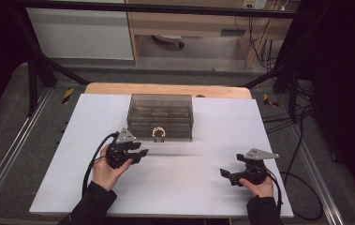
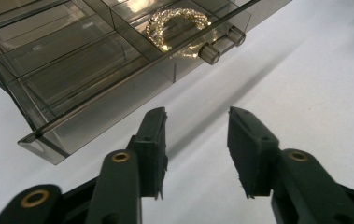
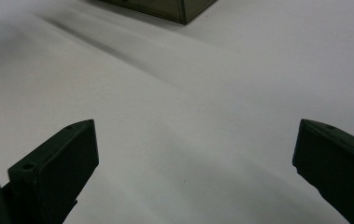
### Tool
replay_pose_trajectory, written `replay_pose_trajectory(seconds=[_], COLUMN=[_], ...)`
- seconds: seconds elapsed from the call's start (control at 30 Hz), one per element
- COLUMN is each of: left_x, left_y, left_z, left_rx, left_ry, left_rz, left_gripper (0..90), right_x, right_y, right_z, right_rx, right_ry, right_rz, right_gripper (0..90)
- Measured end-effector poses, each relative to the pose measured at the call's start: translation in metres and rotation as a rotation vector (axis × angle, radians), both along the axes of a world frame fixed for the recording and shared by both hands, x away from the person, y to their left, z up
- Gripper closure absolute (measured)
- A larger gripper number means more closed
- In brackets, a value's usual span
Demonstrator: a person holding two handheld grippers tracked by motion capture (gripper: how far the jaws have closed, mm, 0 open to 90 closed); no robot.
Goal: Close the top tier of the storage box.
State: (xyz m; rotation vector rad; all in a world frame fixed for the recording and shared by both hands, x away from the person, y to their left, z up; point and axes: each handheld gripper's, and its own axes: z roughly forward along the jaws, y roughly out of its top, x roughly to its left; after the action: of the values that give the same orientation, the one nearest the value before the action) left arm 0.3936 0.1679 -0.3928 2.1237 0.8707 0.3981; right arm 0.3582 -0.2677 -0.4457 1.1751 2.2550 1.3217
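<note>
A smoky clear plastic drawer box (image 1: 160, 112) stands at the middle back of the white board. Its bottom drawer (image 2: 86, 70) is pulled out, and a glittering gold ring-shaped ornament (image 1: 159, 133) (image 2: 177, 25) lies in the compartment behind the two small knobs (image 2: 209, 52). My left gripper (image 1: 142, 153) (image 2: 198, 114) hovers just left of the drawer's front, jaws partly apart with nothing between them. My right gripper (image 1: 224, 174) (image 3: 195, 126) rests low over the board at the near right, jaws wide open and empty, pointing left.
The white board (image 1: 189, 192) covers a wooden table (image 1: 166, 89). Black frame struts and cables stand on the floor at both sides. A corner of the box (image 3: 165, 9) is at the top of the right gripper view.
</note>
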Motion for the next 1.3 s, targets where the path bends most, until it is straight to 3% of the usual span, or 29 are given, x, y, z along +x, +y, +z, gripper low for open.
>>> replay_pose_trajectory(seconds=[0.37,0.63,0.67,0.83,0.87,1.13,1.17,1.3], left_x=[0.006,0.01,0.008,0.009,0.012,0.016,0.016,0.018], left_y=[-0.008,-0.014,-0.015,-0.019,-0.02,-0.022,-0.022,-0.021], left_z=[0.0,0.002,0.003,0.004,0.003,0.001,0.001,0.0], left_rx=[0.001,-0.004,0.001,0.002,-0.002,-0.004,-0.008,-0.015], left_ry=[0.015,0.003,0.035,0.031,0.005,0.005,0.028,0.027], left_rz=[0.006,0.009,0.034,0.027,0.002,0.006,0.013,0.017], left_gripper=[72.8,81.0,82.7,88.3,88.8,89.3,89.3,89.3], right_x=[0.0,0.0,0.0,0.0,0.0,0.0,0.0,0.0], right_y=[0.0,0.0,0.0,-0.001,0.0,-0.001,0.0,0.0], right_z=[0.0,0.0,0.0,0.0,-0.001,0.0,0.0,0.0], right_rx=[0.003,0.002,0.002,0.002,0.004,0.001,0.002,0.003], right_ry=[0.001,0.003,0.003,0.006,0.005,0.002,0.002,0.002], right_rz=[0.001,0.002,0.002,0.001,0.0,0.0,0.0,0.0], right_gripper=[0.9,0.9,0.9,0.9,0.9,0.9,0.9,0.9])
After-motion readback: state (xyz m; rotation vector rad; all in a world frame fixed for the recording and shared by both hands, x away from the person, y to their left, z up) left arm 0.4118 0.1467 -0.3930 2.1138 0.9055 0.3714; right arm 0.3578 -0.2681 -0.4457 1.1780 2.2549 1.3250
